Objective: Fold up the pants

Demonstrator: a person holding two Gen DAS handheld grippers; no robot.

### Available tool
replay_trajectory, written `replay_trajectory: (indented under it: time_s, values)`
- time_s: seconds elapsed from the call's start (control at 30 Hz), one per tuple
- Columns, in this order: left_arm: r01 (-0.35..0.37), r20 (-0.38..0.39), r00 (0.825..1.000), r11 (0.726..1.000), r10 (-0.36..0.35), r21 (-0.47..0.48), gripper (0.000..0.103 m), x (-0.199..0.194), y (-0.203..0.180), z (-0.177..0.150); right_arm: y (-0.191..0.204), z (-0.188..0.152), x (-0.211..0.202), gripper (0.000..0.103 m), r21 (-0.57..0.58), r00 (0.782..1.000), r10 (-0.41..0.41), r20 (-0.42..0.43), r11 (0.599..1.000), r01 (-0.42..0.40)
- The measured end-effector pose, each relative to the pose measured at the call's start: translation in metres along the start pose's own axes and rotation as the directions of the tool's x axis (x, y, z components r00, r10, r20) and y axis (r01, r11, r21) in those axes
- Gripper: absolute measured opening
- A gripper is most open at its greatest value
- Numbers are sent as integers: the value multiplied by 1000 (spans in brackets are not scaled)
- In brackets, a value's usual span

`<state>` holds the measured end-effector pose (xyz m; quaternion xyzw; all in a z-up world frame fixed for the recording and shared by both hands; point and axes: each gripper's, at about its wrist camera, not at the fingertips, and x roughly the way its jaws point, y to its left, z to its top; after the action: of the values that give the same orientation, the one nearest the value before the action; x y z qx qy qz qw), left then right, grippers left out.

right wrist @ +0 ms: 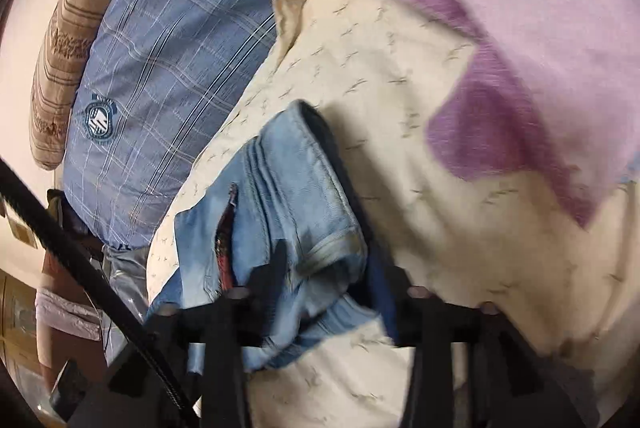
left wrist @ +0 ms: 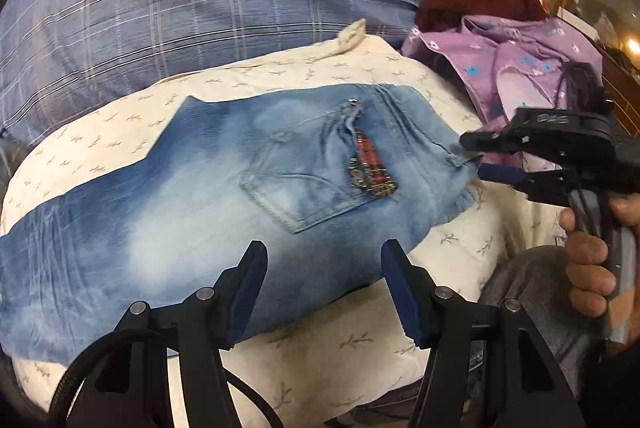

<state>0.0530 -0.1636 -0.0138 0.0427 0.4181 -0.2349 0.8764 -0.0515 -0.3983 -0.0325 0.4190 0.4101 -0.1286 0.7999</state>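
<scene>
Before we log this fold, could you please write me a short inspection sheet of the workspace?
Surface: cream quilt with a sprig print, on the bed.
Job's things: blue jeans lying flat, back pocket up.
Clutter: purple floral cloth beside the waistband; blue plaid pillow behind.
Grippers: left hand-held gripper open above the jeans, holding nothing; right hand-held gripper at the waistband end, grip unclear through blur.
Cables: black cable near the right hand-held gripper.
Surroundings: brown striped pillow.
</scene>
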Motion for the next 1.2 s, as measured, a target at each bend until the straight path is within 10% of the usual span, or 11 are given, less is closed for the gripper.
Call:
replay_trajectory:
  time_s: [0.63, 0.97, 1.1, 1.2]
  values:
    - [10, -10, 1000, 999, -10, -35, 59, 11, 0, 8, 40, -20, 43, 18, -543, 952, -247, -182, 832, 112]
    - [38, -24, 999, 998, -39, -53, 59, 16, -2, 12, 31, -17, 48, 6, -550, 937, -279, -211, 826, 123]
    - [44, -5, 999, 999, -44, 15, 59, 13, -18, 17, 8, -2, 14, 0, -373, 981, -152, -124, 923, 96]
    - [51, -11, 999, 995, -50, 88, 59, 18, -34, 17, -13, 5, -1, 0, -291, 964, -267, -20, 923, 250]
